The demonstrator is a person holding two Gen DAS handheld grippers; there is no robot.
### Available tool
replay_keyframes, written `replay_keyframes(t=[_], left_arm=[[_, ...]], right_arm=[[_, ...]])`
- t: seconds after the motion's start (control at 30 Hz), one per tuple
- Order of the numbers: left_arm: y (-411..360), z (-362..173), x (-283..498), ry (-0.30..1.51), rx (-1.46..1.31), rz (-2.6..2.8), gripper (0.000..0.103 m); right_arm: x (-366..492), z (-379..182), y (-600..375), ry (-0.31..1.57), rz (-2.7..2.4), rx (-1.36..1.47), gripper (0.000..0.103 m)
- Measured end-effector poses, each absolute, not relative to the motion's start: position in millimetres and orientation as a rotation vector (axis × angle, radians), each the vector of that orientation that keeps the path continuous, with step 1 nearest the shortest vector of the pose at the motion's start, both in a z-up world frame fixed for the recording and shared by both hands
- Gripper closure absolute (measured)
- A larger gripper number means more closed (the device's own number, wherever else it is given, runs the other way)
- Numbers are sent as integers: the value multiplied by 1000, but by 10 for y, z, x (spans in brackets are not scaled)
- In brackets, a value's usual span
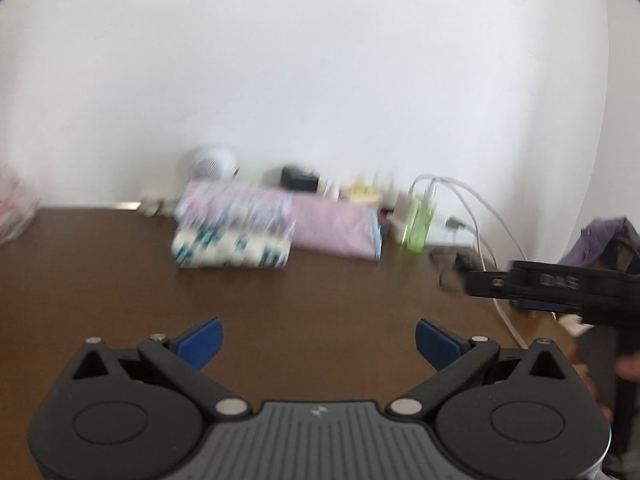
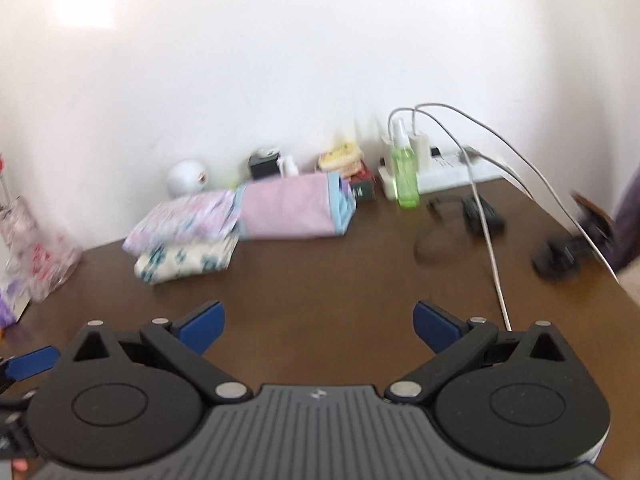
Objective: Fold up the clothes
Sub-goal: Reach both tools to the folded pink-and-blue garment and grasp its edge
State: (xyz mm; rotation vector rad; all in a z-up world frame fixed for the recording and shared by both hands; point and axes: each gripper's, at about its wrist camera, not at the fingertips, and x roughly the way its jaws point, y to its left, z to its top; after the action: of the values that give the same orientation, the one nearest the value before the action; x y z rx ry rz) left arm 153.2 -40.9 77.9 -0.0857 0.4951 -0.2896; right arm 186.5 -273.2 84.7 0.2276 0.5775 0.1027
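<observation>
Both claws, left claw [image 1: 319,338] and right claw [image 2: 319,324], hang spread and empty; sweeping right could snag the cable [image 2: 490,248].

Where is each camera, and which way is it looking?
Left wrist view: sits on the left gripper, open, looking across the table to the wall; the right gripper shows at its right edge, with a bit of hand.
Right wrist view: sits on the right gripper, open, facing the same wall; a blue finger of the left gripper shows at its left edge.
Both see the folded clothes, green bottle and cables.
</observation>
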Motion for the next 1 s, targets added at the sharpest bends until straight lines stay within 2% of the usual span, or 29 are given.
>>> replay_keyframes(t=[0.13,0.17,0.3,0.33,0.4,0.43,0.53,0.7,0.87,1.0], left_arm=[[-617,852,2174,506,-74,-248,3],[-618,847,2231,502,-88,-250,3],[-582,752,2298,486,-128,-309,2],[-579,729,2302,487,-123,-312,2],[-552,702,2278,493,-118,-308,2],[-525,693,2261,502,-120,-305,2],[-392,747,2093,542,-150,-320,2],[-127,899,1389,507,-140,-356,2],[159,898,615,521,-143,-372,2],[169,793,110,557,-127,-392,2]], right_arm=[[3106,791,-2732,642,58,145,16],[3376,734,-2742,679,71,167,23],[4030,415,-2619,765,101,187,38],[4108,358,-2583,771,103,185,46],[4143,300,-2526,788,109,167,90],[4124,293,-2509,793,108,159,103],[3723,509,-2477,747,196,114,103],[2283,970,-2304,675,345,-64,103],[526,834,-1826,668,571,-195,102],[-404,772,-1731,744,669,-81,85]])
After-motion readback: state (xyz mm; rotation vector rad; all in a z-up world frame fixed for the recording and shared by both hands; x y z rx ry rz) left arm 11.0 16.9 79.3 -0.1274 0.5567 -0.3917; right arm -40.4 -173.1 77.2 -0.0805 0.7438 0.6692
